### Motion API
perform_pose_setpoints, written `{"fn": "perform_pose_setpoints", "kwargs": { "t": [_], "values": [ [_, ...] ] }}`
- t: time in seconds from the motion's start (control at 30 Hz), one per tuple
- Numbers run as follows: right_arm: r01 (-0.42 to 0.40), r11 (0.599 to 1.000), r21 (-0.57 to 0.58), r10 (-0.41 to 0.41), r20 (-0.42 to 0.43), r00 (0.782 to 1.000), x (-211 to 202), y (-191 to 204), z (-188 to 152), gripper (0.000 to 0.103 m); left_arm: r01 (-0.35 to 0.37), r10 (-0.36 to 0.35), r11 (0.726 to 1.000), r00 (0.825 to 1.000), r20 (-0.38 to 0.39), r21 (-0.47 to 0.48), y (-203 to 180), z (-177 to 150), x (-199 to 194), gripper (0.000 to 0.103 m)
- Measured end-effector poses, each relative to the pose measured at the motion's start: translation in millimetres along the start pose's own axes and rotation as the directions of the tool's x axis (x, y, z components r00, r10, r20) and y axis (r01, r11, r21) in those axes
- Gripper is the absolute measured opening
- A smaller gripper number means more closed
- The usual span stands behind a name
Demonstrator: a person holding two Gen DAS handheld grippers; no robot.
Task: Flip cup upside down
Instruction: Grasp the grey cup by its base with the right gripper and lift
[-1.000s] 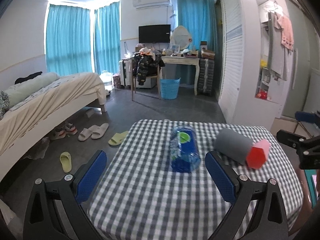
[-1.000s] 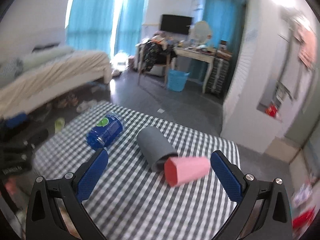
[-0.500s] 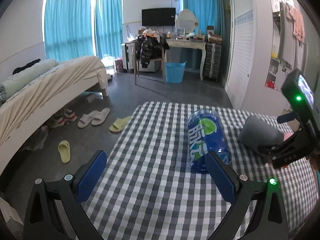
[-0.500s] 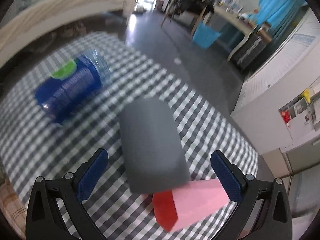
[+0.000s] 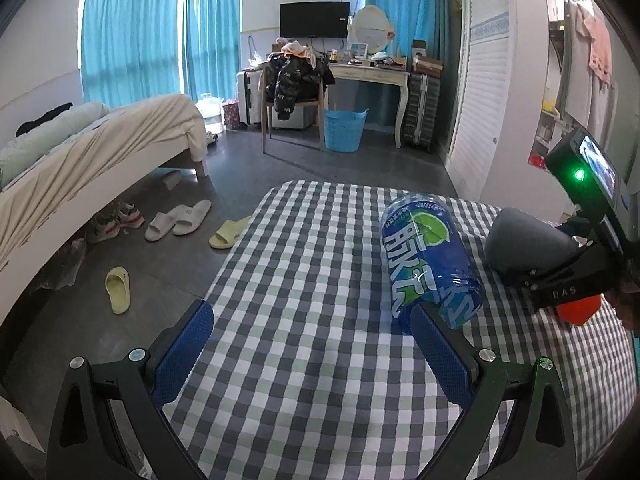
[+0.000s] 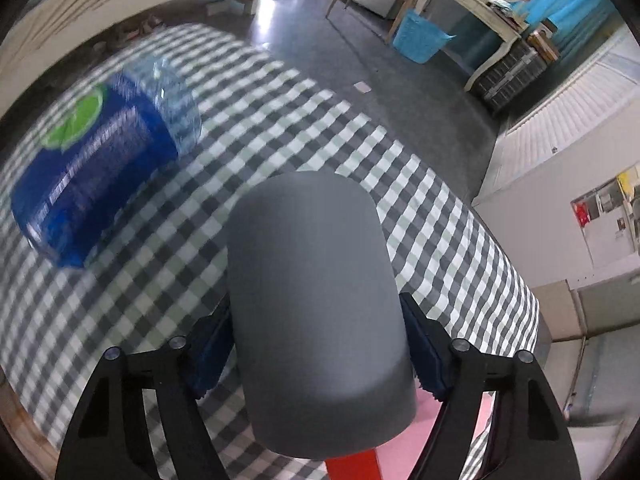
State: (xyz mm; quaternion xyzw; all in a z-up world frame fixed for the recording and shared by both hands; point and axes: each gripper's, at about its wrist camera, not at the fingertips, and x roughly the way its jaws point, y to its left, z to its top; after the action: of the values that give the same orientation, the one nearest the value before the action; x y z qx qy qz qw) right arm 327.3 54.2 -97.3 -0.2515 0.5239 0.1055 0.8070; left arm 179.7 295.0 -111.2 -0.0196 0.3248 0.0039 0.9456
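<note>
Grey cup point(image 6: 316, 304) lies clamped between the right gripper point(image 6: 316, 354) jaws.

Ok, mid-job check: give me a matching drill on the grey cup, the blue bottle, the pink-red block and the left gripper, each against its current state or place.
Things:
1. grey cup
2. blue bottle
3. pink-red block
4. left gripper

States:
A. open over bare checked cloth, holding nothing
B. lying on its side, untouched, left of the cup in the right wrist view
C. clamped on both sides by the right gripper
D. mostly hidden at the cup's near end, under the gripper

Pairs: 1-C, 2-B, 3-D, 4-A
</note>
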Motion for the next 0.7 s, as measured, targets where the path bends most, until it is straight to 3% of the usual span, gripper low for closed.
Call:
{"fn": "perform_pose_setpoints", "kwargs": {
  "t": [0.37, 0.7],
  "values": [
    [0.006, 0.995, 0.1, -0.017, 0.107, 0.994, -68.6, 10.0, 10.2, 0.071, 0.031, -0.029, 0.999, 0.998, 0.053, -0.045, 16.6, 1.4, -41.1, 0.102],
    [-0.007, 0.967, 0.253, -0.044, 0.196, 0.98, -113.6, 79.7, -63.9, 0.071, 0.046, -0.041, 0.998, 0.994, 0.102, -0.051, 32.5, -7.2, -83.8, 0.102]
  ]
}}
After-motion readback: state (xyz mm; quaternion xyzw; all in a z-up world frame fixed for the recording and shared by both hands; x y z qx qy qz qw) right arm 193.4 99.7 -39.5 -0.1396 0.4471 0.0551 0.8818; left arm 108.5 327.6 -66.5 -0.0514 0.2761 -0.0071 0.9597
